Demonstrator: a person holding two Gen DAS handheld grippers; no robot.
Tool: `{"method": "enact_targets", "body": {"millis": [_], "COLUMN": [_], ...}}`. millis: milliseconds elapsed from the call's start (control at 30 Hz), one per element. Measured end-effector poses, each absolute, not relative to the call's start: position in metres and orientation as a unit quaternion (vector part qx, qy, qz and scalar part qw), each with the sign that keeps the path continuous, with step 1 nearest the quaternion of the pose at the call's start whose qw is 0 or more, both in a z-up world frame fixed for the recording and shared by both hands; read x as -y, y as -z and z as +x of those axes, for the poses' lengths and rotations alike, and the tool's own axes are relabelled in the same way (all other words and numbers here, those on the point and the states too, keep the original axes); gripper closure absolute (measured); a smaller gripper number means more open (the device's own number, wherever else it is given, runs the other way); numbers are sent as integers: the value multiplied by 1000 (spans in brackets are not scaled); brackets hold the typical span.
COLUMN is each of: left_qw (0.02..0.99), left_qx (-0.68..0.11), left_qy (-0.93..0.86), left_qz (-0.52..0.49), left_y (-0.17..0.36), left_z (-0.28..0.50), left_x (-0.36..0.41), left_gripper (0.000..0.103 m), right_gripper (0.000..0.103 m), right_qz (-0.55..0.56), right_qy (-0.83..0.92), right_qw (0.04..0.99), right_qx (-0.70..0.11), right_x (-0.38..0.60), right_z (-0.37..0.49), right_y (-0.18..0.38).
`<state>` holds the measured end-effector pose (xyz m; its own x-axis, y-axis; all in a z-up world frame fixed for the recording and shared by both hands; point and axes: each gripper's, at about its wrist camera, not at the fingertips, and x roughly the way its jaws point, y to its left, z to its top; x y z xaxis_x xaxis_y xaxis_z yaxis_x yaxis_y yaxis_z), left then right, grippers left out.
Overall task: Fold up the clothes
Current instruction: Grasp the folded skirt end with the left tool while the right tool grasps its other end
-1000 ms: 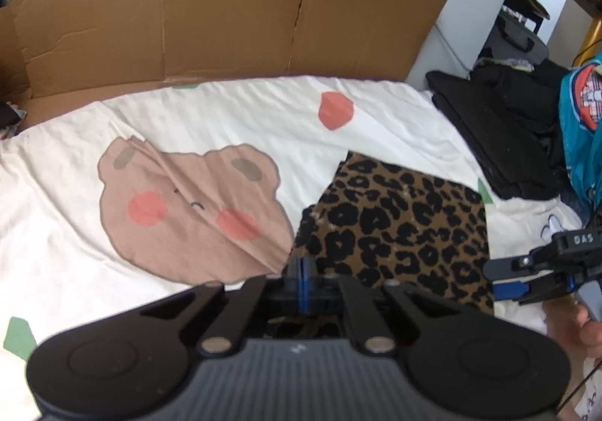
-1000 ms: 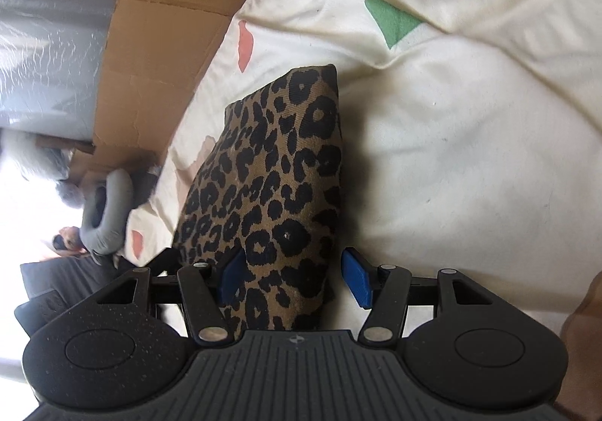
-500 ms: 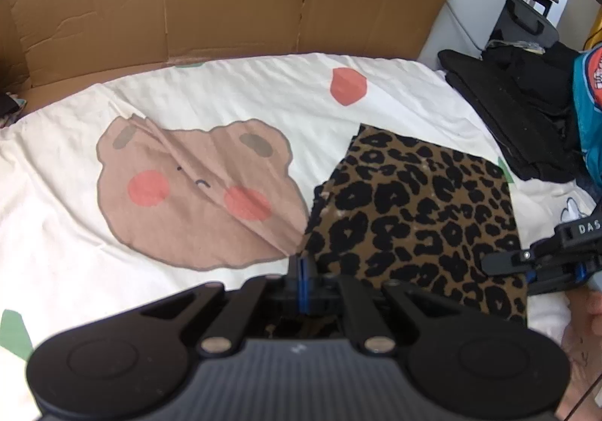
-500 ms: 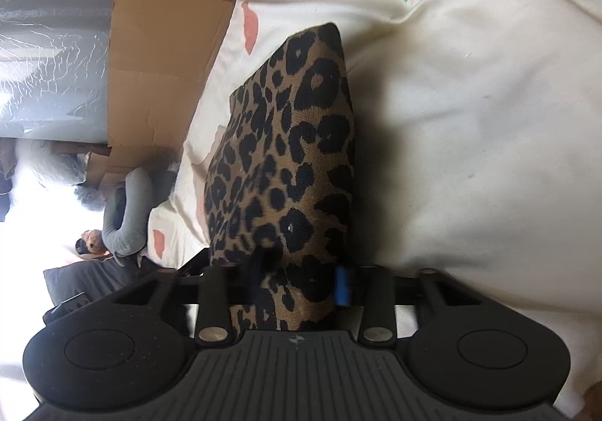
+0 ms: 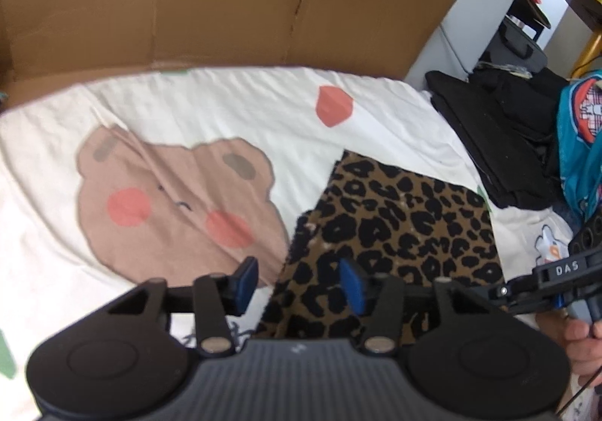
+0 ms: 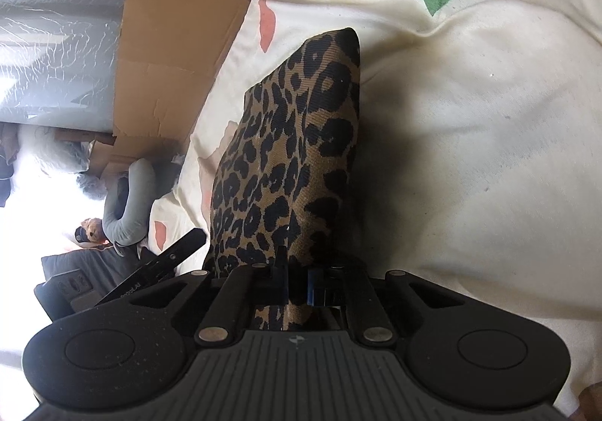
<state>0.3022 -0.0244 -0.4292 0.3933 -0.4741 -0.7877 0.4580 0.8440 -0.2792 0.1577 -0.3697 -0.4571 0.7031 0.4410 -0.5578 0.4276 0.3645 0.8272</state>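
A folded leopard-print garment [image 5: 406,218] lies on the cream bedspread [image 5: 225,108]. My left gripper [image 5: 299,283] stands open over the garment's near left corner, blue pads apart, one pad over the sheet and one over the cloth. In the right wrist view my right gripper [image 6: 297,285] is shut on the near edge of the leopard-print garment [image 6: 293,142], which rises from the bedspread [image 6: 470,120] in a lifted ridge. The right gripper [image 5: 541,287] also shows at the left view's right edge, with a hand behind it.
A brown cardboard wall [image 5: 225,7] stands along the far edge of the bed. Black clothes [image 5: 500,142] and a teal garment [image 5: 583,142] are piled at the right. A bear print [image 5: 173,202] marks the sheet. A grey neck pillow [image 6: 128,202] lies far left.
My left gripper has opened and let go of the garment's corner. My right gripper has closed on the near edge and pulled the cloth up into a ridge.
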Motion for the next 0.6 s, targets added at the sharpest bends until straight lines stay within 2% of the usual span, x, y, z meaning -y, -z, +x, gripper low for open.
{"method": "enact_targets", "body": {"millis": [167, 200, 233, 600], "left_qw": [812, 808, 802, 784], "left_qx": [-506, -512, -518, -534], "left_qy": [283, 283, 284, 292], "left_qz": [-63, -74, -85, -121], "left_y": [446, 448, 451, 455], "left_z": [312, 313, 315, 309], "left_x": [15, 13, 12, 20], "left_gripper": [51, 58, 60, 70], "right_gripper": [99, 99, 99, 99], "right_qz": [554, 552, 550, 527], "right_qy": [-9, -10, -12, -9], "right_qw": [738, 739, 741, 758], "right_qx": [-386, -386, -386, -385], "right_x": [371, 371, 371, 391], "right_z": [158, 158, 158, 158], "right_y": [453, 452, 451, 433]}}
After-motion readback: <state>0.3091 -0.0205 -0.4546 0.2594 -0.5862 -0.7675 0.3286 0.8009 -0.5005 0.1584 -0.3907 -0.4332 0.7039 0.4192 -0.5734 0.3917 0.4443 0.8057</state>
